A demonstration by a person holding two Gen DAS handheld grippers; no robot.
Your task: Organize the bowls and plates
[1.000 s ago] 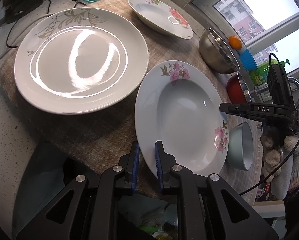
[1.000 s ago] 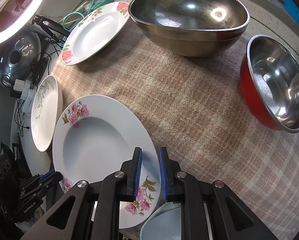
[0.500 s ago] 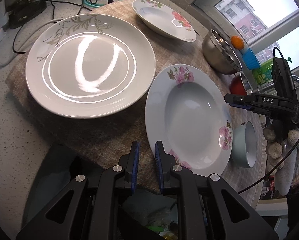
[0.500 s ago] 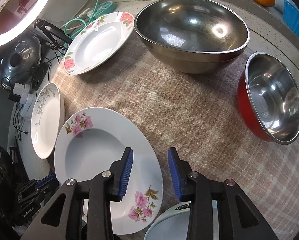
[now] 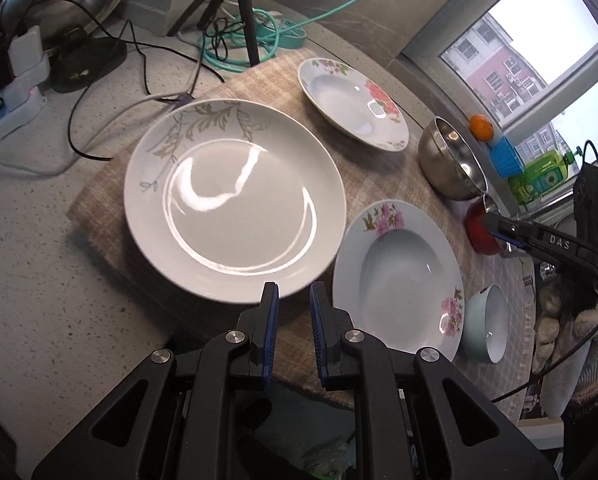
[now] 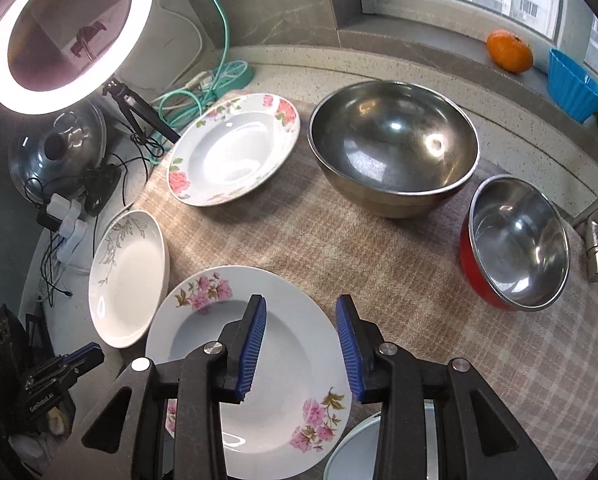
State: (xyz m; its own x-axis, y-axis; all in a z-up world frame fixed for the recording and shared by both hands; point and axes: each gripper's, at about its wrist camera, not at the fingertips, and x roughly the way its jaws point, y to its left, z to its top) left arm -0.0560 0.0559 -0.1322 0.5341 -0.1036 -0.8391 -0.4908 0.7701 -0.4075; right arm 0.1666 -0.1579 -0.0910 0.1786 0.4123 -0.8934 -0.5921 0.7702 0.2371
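— What's at the back of the bench (image 6: 379, 68)?
— A lit ring light (image 6: 65, 36) on a tripod (image 5: 243, 12), with a teal cable (image 5: 255, 46) coiled beside it
— And on the window ledge?
— An orange (image 6: 510, 50), a blue ribbed cup (image 6: 573, 82), a green bottle (image 5: 539, 178); a tap (image 6: 597, 236) stands at the right edge

Glossy glazed ceramic plates catch the light on a coarse woven plaid cloth (image 6: 379, 264): a large cream plate (image 5: 235, 208) with a mirror-bright sheen and, beside it, a pink-flowered plate (image 5: 399, 276). Past the cloth's far edge lies speckled, matt stone counter (image 5: 39, 280). On the cloth, a brushed steel bowl (image 6: 395, 152) looks dull-polished; a smaller steel bowl (image 6: 515, 244) has a glossy red outside.
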